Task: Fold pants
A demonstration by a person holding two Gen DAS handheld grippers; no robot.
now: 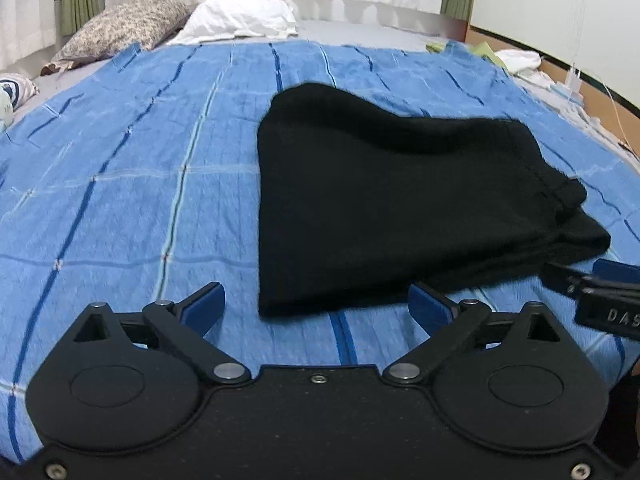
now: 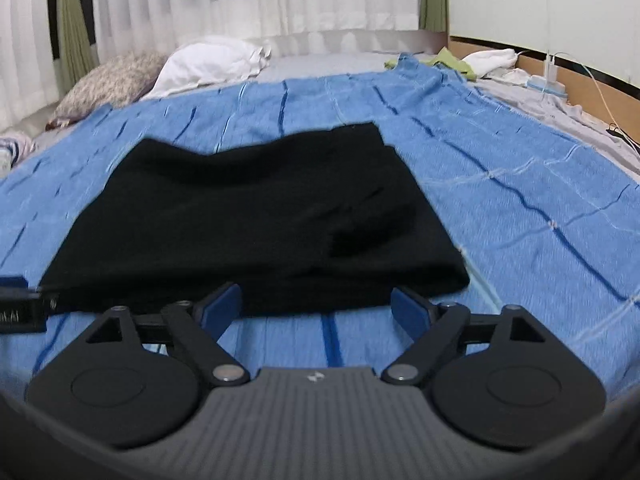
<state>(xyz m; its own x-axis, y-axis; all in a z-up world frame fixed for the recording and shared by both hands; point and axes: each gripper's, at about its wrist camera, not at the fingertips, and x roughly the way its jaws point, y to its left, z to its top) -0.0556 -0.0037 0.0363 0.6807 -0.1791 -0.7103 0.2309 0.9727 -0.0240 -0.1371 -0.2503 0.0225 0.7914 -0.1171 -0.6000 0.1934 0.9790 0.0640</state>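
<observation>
While the black pants [image 1: 384, 200] are lying folded into a compact stack on the blue checked bedspread [image 1: 120, 184], we are holding both grippers just short of the stack's near edge, touching nothing. Our left gripper [image 1: 320, 304] is standing released, jaws spread wide and empty, with the stack's near corner at its 12 o'clock. Our right gripper [image 2: 320, 304] is likewise released and empty, the stack's right half lying from 11 to 1 o'clock. We are judging the folding to be nearly finished, with layers already doubled over. One loose flap is bulging at 3 o'clock in the left view, so the next move is probably calling for tidying that side or a final fold.
</observation>
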